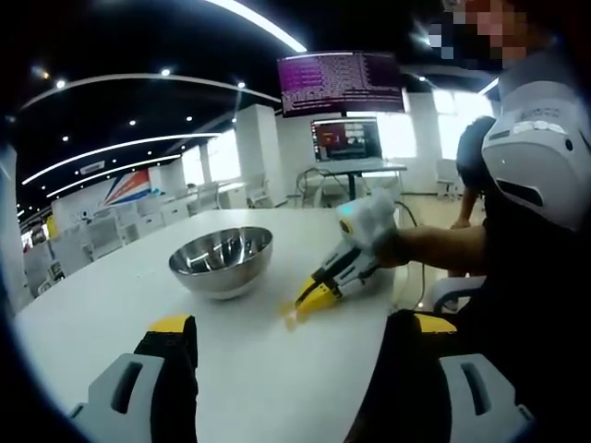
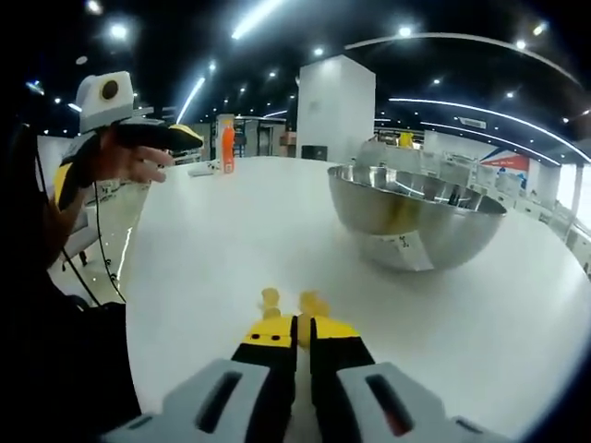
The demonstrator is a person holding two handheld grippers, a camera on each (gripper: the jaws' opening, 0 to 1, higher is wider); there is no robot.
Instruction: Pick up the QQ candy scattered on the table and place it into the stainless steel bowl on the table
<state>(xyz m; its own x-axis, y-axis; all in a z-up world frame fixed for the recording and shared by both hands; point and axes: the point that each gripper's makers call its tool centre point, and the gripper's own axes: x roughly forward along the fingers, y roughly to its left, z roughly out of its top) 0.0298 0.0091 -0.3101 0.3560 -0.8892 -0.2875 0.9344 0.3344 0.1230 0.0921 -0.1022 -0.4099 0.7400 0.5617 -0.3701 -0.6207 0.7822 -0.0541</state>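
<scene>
At six o'clock from the stainless steel bowl (image 2: 416,217) on the white table (image 2: 231,240), the right gripper (image 2: 297,325) is clenching on a yellow QQ candy (image 2: 312,303), needing a gentle lift rimward, another candy piece (image 2: 269,297) lying beside, left gripper (image 1: 295,341) hovering released, an orange bottle (image 2: 227,143) standing far off
</scene>
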